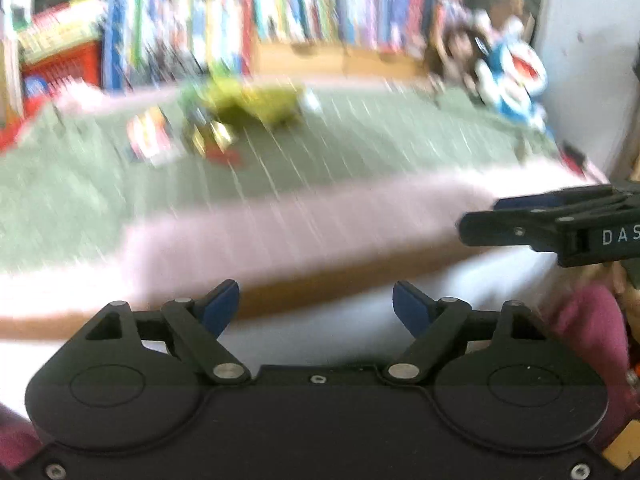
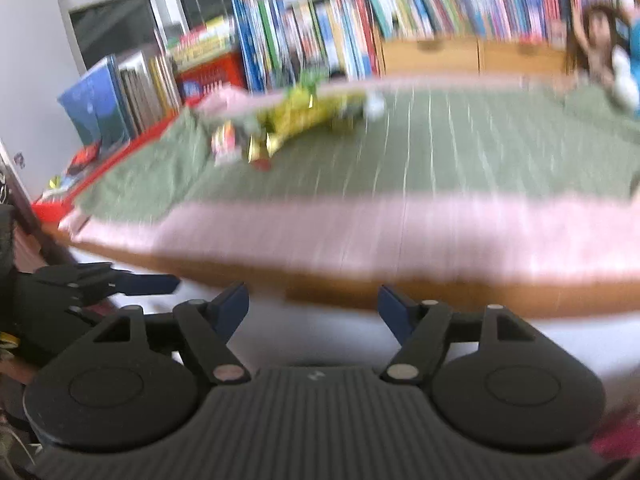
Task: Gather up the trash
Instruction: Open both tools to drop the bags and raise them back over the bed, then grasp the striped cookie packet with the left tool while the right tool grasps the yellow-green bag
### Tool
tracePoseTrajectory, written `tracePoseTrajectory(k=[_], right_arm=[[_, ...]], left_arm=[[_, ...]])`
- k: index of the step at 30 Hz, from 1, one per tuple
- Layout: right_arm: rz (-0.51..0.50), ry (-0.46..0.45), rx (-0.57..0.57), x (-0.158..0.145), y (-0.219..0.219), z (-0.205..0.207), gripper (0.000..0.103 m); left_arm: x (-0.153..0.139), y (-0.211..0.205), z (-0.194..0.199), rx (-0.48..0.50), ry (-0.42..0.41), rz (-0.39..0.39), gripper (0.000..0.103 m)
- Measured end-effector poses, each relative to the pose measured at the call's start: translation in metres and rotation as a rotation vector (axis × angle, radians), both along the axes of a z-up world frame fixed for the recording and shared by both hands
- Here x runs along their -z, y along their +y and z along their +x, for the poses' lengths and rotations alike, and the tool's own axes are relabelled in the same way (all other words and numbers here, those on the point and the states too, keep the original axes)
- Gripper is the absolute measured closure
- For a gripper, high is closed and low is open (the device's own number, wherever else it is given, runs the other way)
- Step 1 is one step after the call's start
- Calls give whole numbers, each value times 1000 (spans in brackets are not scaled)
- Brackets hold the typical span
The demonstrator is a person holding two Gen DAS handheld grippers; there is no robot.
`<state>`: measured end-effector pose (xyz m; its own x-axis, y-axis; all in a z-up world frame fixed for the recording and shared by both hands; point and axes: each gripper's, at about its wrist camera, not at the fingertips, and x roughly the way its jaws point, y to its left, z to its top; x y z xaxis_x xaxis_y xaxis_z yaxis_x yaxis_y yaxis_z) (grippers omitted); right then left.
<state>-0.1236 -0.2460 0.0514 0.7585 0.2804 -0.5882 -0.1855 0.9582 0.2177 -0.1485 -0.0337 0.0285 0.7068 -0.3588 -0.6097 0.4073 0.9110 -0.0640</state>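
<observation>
Wrappers [image 2: 304,120] heaped on bed [image 2: 440,152] — both claws agape.

The picture is smeared with blur. The left gripper [image 1: 316,304] stands with its blue pads wide apart and nothing between them, at the near edge of the green striped cloth [image 1: 360,148]. On the cloth's far left lie a yellow wrapper [image 1: 260,100] and smaller wrappers [image 1: 160,136]. The right gripper [image 1: 480,216] reaches in at its right edge. Behind the cloth stand books [image 1: 280,8] and a blue toy [image 1: 516,76].
</observation>
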Motion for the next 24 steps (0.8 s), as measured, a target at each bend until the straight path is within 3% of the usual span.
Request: tracePoseTrajectory(k=[5, 10, 13, 16, 24], right_arm=[[-48, -118, 34, -23, -4, 28, 22], [-53, -151, 24, -31, -1, 65, 22], [8, -144, 23, -30, -1, 89, 10], [90, -102, 24, -24, -1, 121, 6], [294, -13, 106, -5, -3, 208, 6]], left_arm=[[-24, 11, 35, -90, -96, -7, 20], [-30, 24, 82, -180, -167, 13, 21], [-28, 38, 117, -263, -148, -4, 21], [-23, 52, 147, -330, -121, -41, 21], [-6, 65, 211, -401, -101, -69, 27]])
